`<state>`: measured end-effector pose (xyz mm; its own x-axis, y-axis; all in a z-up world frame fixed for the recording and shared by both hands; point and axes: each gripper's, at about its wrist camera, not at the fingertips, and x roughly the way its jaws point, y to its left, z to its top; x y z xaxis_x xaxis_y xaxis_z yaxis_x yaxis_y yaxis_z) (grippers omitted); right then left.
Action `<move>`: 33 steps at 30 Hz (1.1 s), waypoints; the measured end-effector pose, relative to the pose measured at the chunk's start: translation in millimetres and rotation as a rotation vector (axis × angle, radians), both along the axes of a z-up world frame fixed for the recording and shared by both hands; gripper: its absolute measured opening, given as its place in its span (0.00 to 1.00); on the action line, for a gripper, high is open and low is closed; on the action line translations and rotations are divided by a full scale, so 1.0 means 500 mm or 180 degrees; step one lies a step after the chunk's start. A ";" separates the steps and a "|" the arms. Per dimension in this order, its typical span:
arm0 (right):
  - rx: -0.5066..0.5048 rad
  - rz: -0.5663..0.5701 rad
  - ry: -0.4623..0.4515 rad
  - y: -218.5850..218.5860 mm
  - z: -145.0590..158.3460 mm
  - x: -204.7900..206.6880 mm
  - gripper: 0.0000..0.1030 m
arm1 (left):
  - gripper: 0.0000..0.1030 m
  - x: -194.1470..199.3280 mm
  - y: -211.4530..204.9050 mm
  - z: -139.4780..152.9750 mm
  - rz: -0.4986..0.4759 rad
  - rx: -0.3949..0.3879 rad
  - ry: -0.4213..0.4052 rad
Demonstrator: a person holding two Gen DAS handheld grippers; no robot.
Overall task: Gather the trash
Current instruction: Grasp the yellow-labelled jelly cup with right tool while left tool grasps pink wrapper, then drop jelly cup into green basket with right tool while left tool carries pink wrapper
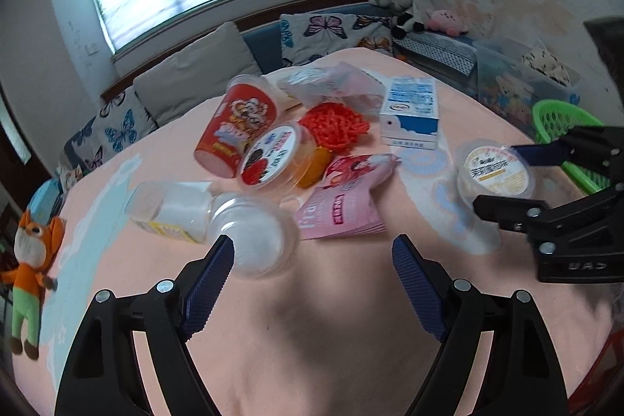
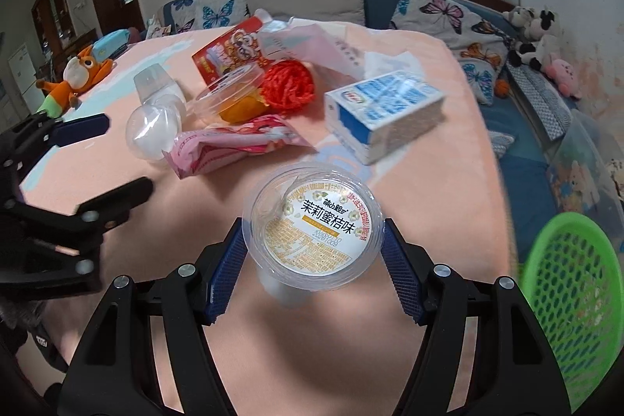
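At the center of the right wrist view, the right gripper [image 2: 314,248] closes its two blue-padded fingers [image 2: 228,264] against the clear walls of a jelly cup [image 2: 316,229] with a yellow-and-white printed lid, the pads pressing both sides of the cup above the peach-colored tablecloth [image 2: 319,338]. At the lower right of that frame sits a green mesh basket [image 2: 577,299], near the held cup but apart from it. In the left wrist view, the left gripper [image 1: 314,256] hangs wide open at the bottom of the frame and holds nothing; its left pad [image 1: 208,283] lies just beside an empty clear plastic cup [image 1: 253,236] tipped on its side, though contact cannot be confirmed. Above it, at mid-frame, the rest of the litter is heaped together: a red snack tub [image 1: 234,127], a lidded fruit cup [image 1: 273,158], a red mesh net [image 1: 335,123], a pink wrapper [image 1: 343,197], a crumpled plastic bag [image 1: 331,84] and a blue-and-white carton [image 1: 409,112]. A stuffed fox [image 1: 31,260] lies at the far left edge of the cloth.
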<state>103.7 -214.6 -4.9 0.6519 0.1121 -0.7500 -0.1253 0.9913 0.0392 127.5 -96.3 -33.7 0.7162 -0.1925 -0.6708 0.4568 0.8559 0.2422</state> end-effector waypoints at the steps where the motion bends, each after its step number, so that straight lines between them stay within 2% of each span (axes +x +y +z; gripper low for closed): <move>1: -0.0003 -0.0011 -0.0003 -0.003 0.002 -0.005 0.66 | 0.78 0.003 -0.009 -0.004 -0.0024 0.0056 -0.0020; 5: -0.0002 -0.0092 -0.0022 -0.026 0.011 -0.030 0.66 | 0.78 0.025 -0.036 -0.022 -0.0115 0.0253 -0.0047; 8: -0.0005 -0.0153 -0.0043 -0.044 0.018 -0.047 0.66 | 0.72 0.039 -0.049 -0.034 -0.0187 0.0359 -0.0046; 12: -0.0035 -0.0229 -0.0069 -0.067 0.027 -0.069 0.66 | 0.55 0.060 -0.056 -0.043 -0.0228 0.0383 0.0012; 15: -0.0074 -0.0312 -0.0094 -0.089 0.033 -0.087 0.66 | 0.38 0.072 -0.051 -0.046 -0.0203 0.0300 0.0108; 17: -0.0079 -0.0368 -0.0111 -0.105 0.036 -0.099 0.66 | 0.32 0.074 -0.047 -0.044 -0.0182 0.0251 0.0126; 19: -0.0091 -0.0445 -0.0124 -0.120 0.038 -0.110 0.66 | 0.21 0.072 -0.043 -0.038 -0.0179 0.0191 0.0137; 28: -0.0087 -0.0784 -0.0171 -0.203 0.041 -0.164 0.66 | 0.18 0.024 -0.052 0.018 -0.0315 -0.0110 0.0091; 33: -0.0114 -0.1016 -0.0166 -0.262 0.041 -0.196 0.66 | 0.18 -0.018 -0.085 0.062 -0.0528 -0.0316 0.0089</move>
